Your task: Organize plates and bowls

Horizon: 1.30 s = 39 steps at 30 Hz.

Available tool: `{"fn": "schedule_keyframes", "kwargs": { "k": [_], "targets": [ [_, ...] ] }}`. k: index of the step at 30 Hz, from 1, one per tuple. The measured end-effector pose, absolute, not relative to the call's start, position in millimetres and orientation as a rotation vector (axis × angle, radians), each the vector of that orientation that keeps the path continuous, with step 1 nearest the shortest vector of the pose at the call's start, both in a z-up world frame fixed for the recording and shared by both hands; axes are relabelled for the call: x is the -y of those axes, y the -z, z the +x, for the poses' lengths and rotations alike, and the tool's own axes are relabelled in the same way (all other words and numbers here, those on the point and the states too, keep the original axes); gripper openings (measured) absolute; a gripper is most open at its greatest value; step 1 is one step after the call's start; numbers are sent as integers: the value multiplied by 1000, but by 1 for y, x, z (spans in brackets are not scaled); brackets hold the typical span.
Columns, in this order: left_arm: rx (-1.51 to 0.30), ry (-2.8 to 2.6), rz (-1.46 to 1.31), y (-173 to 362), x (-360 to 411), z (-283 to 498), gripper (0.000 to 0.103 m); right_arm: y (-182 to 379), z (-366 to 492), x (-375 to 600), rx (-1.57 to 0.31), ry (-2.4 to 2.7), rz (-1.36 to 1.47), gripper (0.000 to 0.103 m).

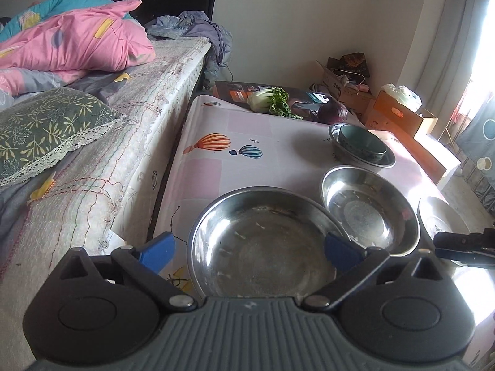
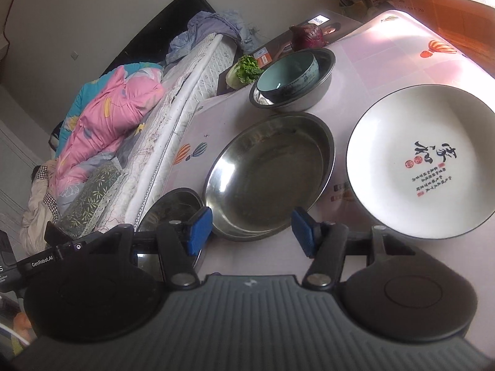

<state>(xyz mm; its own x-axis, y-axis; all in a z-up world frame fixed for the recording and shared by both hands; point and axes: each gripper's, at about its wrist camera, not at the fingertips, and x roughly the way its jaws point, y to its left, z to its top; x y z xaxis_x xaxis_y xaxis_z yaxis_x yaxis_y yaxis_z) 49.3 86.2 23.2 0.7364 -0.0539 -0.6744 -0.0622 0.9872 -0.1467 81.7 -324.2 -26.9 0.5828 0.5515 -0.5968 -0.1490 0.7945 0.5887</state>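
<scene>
A steel bowl (image 1: 263, 241) lies right in front of my left gripper (image 1: 250, 252), which is open and empty above its near rim. A second steel bowl (image 1: 368, 210) sits to its right; in the right wrist view it is the middle bowl (image 2: 269, 176). Behind it a teal ceramic bowl (image 1: 362, 147) rests inside another steel bowl (image 1: 386, 162), also seen in the right wrist view (image 2: 290, 77). A white plate with red and black writing (image 2: 423, 160) lies at the right. My right gripper (image 2: 252, 232) is open and empty, just before the middle bowl.
The table has a pink cloth with balloon prints (image 1: 247, 136). A cabbage (image 1: 272, 100) and a red onion (image 1: 332, 113) lie at its far end. A bed with a pink quilt (image 1: 71, 40) runs along the left. Cardboard boxes (image 1: 396, 111) stand beyond the table.
</scene>
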Motion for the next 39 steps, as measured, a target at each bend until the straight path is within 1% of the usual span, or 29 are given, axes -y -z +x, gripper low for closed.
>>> {"fn": "schedule_keyframes", "kwargs": {
  "k": [3,7,11,17,18,20,22,23,25,26,27,28,30,32,39],
  "targets": [
    [-723,-25,-150,-14,-90,38,103,34,77,296,-880,-458,496,56],
    [-742,-37,-135,3,-94,37,102,43,76,268,-902,-470,499,56],
    [-760,-75,-103,16,-97,42,98,51,83,249,-911,-459,491,56],
    [-807,-101,-51,30,-100,64,86,60,94,224,-934,-450,467,56],
    [-815,-96,-53,33,-101,68,82,61,96,222,-937,-451,462,56],
    [-834,-81,-62,37,-103,74,79,63,98,216,-940,-453,447,54],
    [-850,-76,-66,40,-104,78,70,64,100,211,-944,-449,428,54],
    [-856,-73,-65,41,-104,80,68,64,102,209,-946,-450,422,52],
    [-866,-69,-58,43,-103,83,56,65,104,204,-949,-450,410,49],
    [-874,-67,-50,43,-103,84,52,66,106,202,-951,-451,408,45],
    [-878,-65,-47,44,-103,85,43,66,107,200,-953,-451,404,39],
    [-884,-61,-46,44,-103,86,37,66,109,199,-956,-451,400,36],
    [-890,-48,-52,44,-104,86,33,67,110,196,-959,-454,401,27],
    [-896,-40,-55,44,-103,86,32,67,112,195,-966,-465,412,20],
    [-919,-12,-60,41,-104,77,32,68,105,194,-985,-475,410,19]
  ]
}}
